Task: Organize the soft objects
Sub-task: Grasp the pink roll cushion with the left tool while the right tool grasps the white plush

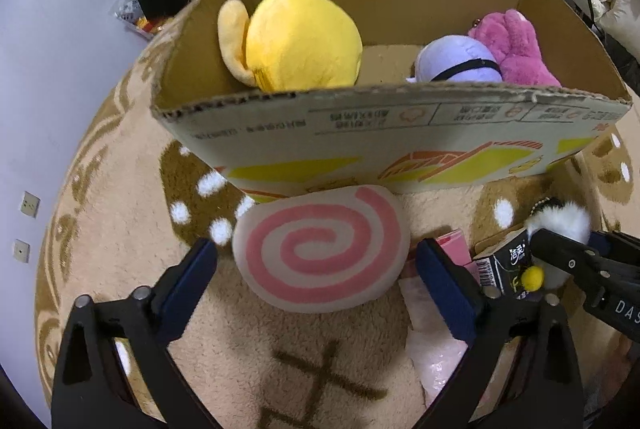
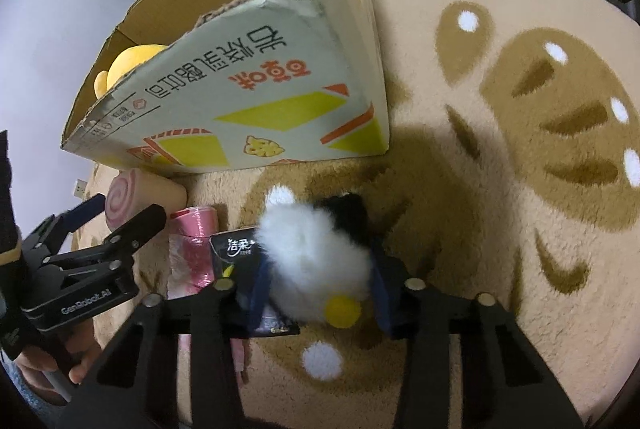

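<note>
A pink-and-white swirl roll pillow (image 1: 324, 249) lies on the rug against the front of a cardboard box (image 1: 360, 117). My left gripper (image 1: 316, 261) stands open around it, with a gap between each pad and the pillow. In the box sit a yellow plush (image 1: 300, 37), a lilac plush (image 1: 456, 61) and a pink plush (image 1: 516, 45). To the right, my right gripper (image 2: 320, 269) is shut on a white-and-black fluffy plush (image 2: 312, 249) with a yellow spot, low over the rug. The left gripper (image 2: 126, 207) and the swirl pillow (image 2: 120, 197) also show in the right wrist view.
A black tissue pack (image 2: 236, 249) and a pink plastic roll (image 2: 196, 229) lie on the beige patterned rug (image 2: 500, 229) between the two grippers. The box's near wall (image 2: 240, 89) rises just behind them. Clothes and shelves stand beyond the box.
</note>
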A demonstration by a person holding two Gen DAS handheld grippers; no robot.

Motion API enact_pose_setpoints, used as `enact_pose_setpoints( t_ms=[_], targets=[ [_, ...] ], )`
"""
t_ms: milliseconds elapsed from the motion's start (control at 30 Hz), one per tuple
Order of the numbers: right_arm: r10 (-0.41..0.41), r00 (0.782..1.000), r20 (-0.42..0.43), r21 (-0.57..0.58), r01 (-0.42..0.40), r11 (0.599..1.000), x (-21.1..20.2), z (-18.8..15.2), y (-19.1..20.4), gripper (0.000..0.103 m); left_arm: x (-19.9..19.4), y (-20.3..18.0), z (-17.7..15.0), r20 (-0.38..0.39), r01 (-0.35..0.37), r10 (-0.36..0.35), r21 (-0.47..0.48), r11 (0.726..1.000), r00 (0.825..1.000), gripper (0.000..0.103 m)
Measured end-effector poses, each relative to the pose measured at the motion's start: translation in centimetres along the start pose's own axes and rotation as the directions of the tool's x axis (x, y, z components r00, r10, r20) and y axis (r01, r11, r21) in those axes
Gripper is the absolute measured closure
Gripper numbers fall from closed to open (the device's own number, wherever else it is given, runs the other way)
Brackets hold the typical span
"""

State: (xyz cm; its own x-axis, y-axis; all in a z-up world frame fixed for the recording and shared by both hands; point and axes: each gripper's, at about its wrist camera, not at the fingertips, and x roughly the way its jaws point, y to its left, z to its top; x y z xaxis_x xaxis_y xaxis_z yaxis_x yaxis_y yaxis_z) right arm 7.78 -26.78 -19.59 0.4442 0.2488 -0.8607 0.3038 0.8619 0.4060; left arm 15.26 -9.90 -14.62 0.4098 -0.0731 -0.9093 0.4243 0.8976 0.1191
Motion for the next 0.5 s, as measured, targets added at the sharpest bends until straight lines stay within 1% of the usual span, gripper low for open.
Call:
enact_pose_setpoints(
  t_ms=[33, 133, 167, 300, 367, 467, 500],
  targets=[
    [0.001, 1.000, -0.001, 0.002, -0.001, 1.000, 0.0, 0.1, -0.1, 0.064, 0.3, 0.2, 0.0, -0.009, 0.011, -0.011, -0.008, 1.000, 1.000, 0.014],
    [0.003, 1.000, -0.002, 0.004, -0.003, 1.000, 0.0, 0.1, -0.4, 0.066, 0.6, 0.5, 0.1, -0.005, 0.011, -0.011, -0.015, 1.000, 1.000, 0.019],
    [0.002, 1.000, -0.002, 0.002, -0.002, 1.000, 0.0, 0.2, -0.4, 0.066, 0.6, 0.5, 0.1, 0.000, 0.014, -0.014, -0.015, 1.000, 1.000, 0.024],
    [-0.024, 1.000, -0.001, -0.035, 0.024, 0.999, -0.2, 0.1, 0.0, 0.068, 0.6, 0.5, -0.1, 0.004, 0.020, -0.020, -0.005, 1.000, 1.000, 0.032],
    [-0.033, 0.999, 0.005, -0.049, 0.033, 0.998, -0.1, 0.0, 0.3, 0.068, 0.3, 0.4, -0.5, 0.007, 0.026, -0.026, -0.010, 1.000, 1.000, 0.040],
    [-0.032, 0.999, 0.017, -0.054, 0.033, 0.998, -0.3, -0.1, 0.6, 0.069, -0.1, 0.7, -0.9, 0.011, 0.037, -0.037, -0.022, 0.999, 0.999, 0.047],
    [-0.030, 0.999, 0.025, -0.055, 0.031, 0.998, -0.4, -0.1, 0.6, 0.069, -0.2, 0.8, -1.0, 0.010, 0.041, -0.041, -0.025, 0.999, 0.999, 0.048]
  ],
)
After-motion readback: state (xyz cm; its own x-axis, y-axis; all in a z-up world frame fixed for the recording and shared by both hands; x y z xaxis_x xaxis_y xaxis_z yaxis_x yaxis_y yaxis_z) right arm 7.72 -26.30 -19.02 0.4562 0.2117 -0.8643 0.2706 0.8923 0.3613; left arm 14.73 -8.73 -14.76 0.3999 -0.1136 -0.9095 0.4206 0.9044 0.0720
